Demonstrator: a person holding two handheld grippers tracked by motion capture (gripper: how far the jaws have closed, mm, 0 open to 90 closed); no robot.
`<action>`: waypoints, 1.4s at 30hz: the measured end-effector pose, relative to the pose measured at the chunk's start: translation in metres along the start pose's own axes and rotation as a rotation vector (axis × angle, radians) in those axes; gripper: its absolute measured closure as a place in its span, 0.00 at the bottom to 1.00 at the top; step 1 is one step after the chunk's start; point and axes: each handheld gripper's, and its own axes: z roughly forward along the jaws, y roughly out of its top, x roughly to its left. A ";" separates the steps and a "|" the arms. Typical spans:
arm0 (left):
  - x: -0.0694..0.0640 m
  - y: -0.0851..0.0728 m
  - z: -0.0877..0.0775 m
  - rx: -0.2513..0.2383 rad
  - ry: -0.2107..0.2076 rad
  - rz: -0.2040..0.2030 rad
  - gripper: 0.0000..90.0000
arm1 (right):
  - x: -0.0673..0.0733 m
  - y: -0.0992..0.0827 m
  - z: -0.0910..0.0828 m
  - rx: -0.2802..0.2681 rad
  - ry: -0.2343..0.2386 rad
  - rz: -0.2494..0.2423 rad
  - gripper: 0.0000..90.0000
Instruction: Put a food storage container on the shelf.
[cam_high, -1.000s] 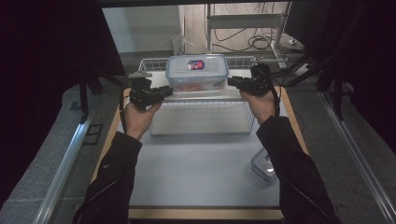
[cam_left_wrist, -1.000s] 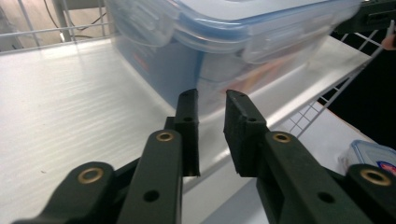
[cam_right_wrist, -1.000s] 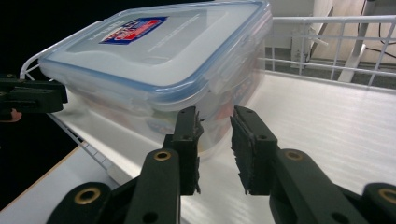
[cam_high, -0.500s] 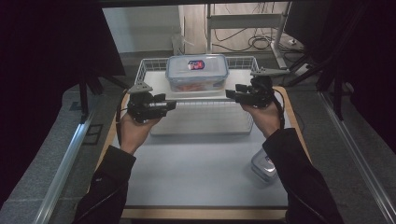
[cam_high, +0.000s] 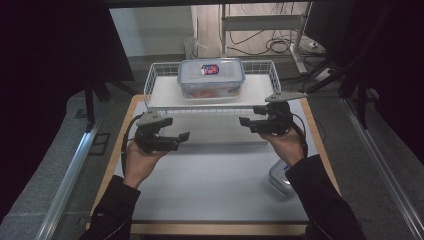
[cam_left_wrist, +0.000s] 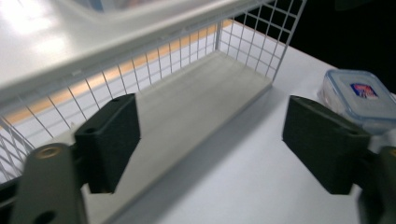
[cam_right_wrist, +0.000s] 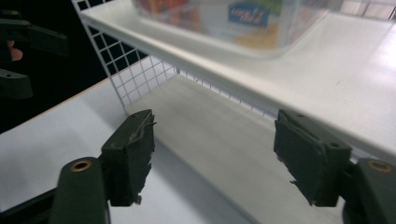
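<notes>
Both tools have just been opening and hold nothing: the left tool (cam_high: 184, 136) at centre left and the right tool (cam_high: 245, 121) at centre right stand spread. The lidded container (cam_high: 211, 78) sits on the wire shelf (cam_high: 260, 97), upper centre, on a white worktop (cam_high: 215, 180); cables trail behind.

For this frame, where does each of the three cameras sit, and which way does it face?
High view: above the person's side, looking forward and down on the table; forearms, hands, left tool, right tool.
Left gripper view: on the left tool, facing the wire shelf rack and a small lidded container; both jaws.
Right gripper view: on the right tool, facing the rack; both jaws.
Shared: all show the rack.
</notes>
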 end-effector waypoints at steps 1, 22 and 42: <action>-0.002 -0.004 -0.001 0.003 -0.004 0.001 0.19 | 0.002 -0.003 -0.001 0.003 0.002 -0.006 0.29; -0.030 -0.078 -0.011 0.024 -0.003 0.023 0.04 | 0.020 -0.069 -0.017 0.051 0.018 -0.044 0.03; -0.057 -0.128 -0.005 0.103 0.024 0.052 0.02 | 0.038 -0.137 -0.022 0.198 0.013 -0.041 0.05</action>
